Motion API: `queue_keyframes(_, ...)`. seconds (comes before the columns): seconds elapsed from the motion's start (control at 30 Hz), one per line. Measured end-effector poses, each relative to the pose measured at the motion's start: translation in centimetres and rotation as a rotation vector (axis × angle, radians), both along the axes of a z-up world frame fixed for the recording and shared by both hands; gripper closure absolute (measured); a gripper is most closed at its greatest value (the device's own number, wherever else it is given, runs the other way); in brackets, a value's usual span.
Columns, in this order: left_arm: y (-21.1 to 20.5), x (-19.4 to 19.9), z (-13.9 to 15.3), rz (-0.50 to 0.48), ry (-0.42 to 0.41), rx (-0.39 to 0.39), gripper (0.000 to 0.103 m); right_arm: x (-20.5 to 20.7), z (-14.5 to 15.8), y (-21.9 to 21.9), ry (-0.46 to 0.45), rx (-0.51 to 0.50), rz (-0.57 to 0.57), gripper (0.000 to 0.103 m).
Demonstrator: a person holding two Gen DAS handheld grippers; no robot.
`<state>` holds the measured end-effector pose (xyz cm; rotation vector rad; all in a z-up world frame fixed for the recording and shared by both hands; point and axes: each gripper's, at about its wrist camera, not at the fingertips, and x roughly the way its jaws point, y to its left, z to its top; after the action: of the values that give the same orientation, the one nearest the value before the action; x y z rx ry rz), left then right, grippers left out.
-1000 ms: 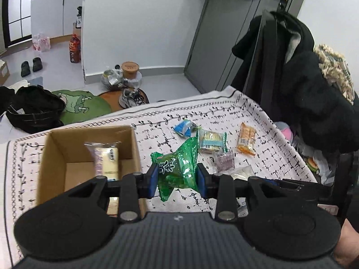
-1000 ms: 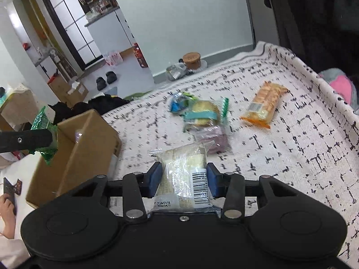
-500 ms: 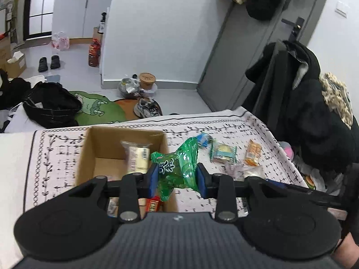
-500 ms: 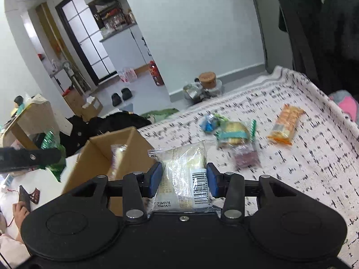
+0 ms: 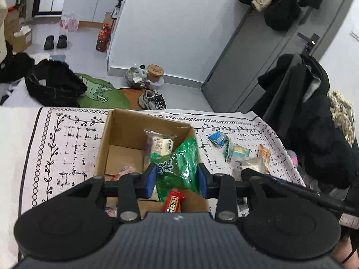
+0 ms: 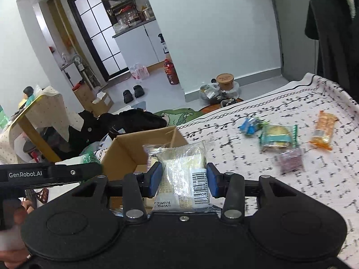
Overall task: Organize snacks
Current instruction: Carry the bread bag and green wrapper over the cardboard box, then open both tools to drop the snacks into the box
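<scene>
The left gripper [image 5: 176, 178] hangs over the box [image 5: 116, 132], its jaws easing apart with the green bag [image 5: 179, 165] still touching both pads, long axis upright and tilted right. Below it a red bar [image 5: 173, 201] lies in the box, pointing away; a clear pack [image 5: 160, 143] leans on the far wall. The right gripper [image 6: 182, 179] pinches a clear packet [image 6: 182, 174], long axis pointing away, beside the box. Farther out on the cloth [image 6: 314, 179] lie a purple pack [image 6: 290, 159], teal pack [image 6: 278, 137], blue pack [image 6: 250, 125] and orange pack [image 6: 324, 130], the last pointing away.
</scene>
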<state>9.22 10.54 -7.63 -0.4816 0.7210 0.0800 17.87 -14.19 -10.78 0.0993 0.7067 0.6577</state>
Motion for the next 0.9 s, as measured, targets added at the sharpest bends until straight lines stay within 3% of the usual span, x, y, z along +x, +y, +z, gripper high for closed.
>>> queue_keyframes(0.13,1.4,-0.3,-1.0,0.027,0.006,-0.032,0.062,-0.1,-0.6,1.9,0.014,-0.011,0.009,0.061)
queue_keyframes(0.33,3.1,-1.2,-1.0,0.042,0.001,-0.013,0.06,-0.4,-1.2,4.2,0.024,-0.03,0.026,0.061)
queue_keyframes(0.5,3.8,-1.9,-0.6,0.037,-0.007,0.011,0.049,-0.7,-1.4,5.7,0.027,-0.044,0.063,0.059)
queue_keyframes(0.63,4.1,-2.2,-0.8,0.042,-0.001,0.034,0.042,-1.4,-0.9,5.9,-0.006,-0.042,0.054,0.04)
queue_keyframes(0.9,3.4,-1.9,-0.3,0.043,0.047,0.094,0.028,-1.4,-0.1,3.8,-0.014,-0.083,-0.018,0.036)
